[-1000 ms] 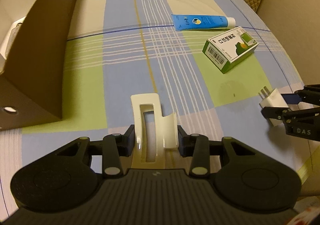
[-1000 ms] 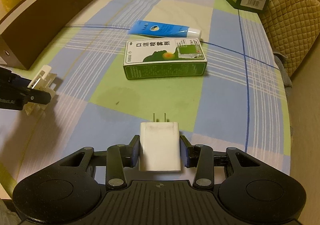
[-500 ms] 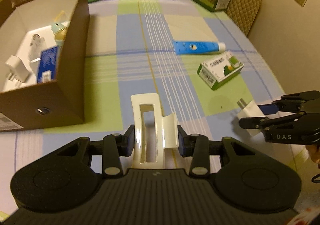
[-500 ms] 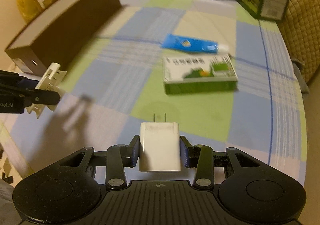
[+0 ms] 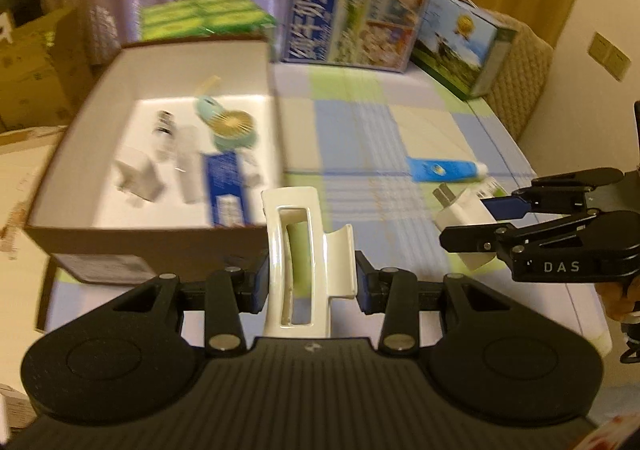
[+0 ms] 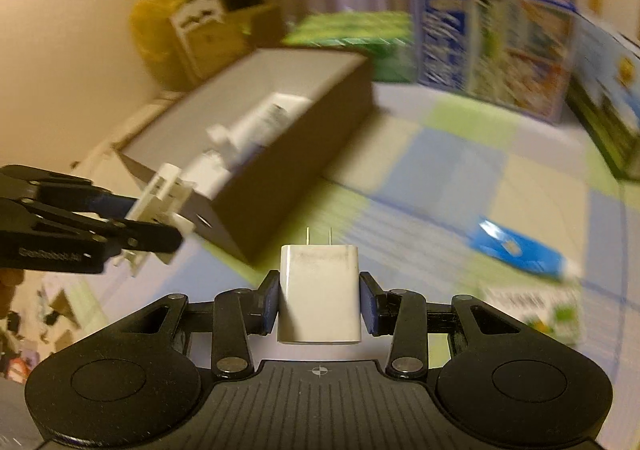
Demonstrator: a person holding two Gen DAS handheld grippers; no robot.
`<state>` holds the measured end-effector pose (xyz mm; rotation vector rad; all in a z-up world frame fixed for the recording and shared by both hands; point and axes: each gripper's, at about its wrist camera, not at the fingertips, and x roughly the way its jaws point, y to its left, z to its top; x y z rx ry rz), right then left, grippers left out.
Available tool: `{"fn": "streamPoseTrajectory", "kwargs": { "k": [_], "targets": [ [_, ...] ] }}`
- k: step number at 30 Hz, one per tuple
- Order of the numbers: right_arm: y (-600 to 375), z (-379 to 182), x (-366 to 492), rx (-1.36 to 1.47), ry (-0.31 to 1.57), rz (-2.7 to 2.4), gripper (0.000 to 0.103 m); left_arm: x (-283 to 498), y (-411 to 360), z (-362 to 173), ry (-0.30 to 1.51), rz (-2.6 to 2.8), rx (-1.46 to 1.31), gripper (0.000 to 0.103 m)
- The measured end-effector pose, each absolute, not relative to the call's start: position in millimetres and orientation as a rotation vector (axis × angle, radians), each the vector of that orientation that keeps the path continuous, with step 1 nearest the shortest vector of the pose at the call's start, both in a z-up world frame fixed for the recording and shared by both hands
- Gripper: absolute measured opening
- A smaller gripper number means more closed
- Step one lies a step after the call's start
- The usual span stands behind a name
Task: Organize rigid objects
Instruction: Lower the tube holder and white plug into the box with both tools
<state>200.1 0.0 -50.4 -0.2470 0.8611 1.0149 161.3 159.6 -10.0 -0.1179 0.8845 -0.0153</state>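
Carrying both loads above the table, we pinch a cream hair claw clip (image 5: 308, 250) in the left gripper (image 5: 310, 282) and a white charger plug (image 6: 319, 292) in the right gripper (image 6: 319, 304). Our open cardboard box (image 5: 160, 238) lies far-left; the left hand is nearer.

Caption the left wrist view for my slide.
Left gripper holds a cream hair clip near the open box.
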Motion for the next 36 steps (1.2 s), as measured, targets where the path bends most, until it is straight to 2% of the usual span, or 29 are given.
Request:
{"fn": "streamPoseTrajectory", "kwargs": {
  "k": [14, 25, 36],
  "targets": [
    [162, -35, 197, -0.295, 0.773, 1.185, 0.038, 190, 276, 16, 0.829, 0.079, -0.018, 0.036],
    [222, -66, 213, -0.347, 0.852, 1.145, 0.038, 233, 326, -11, 0.936, 0.03, 0.029, 0.036],
    [239, -92, 224, -0.387, 0.942, 1.1, 0.038, 258, 338, -55, 1.107, -0.019, 0.038, 0.036]
  ]
}}
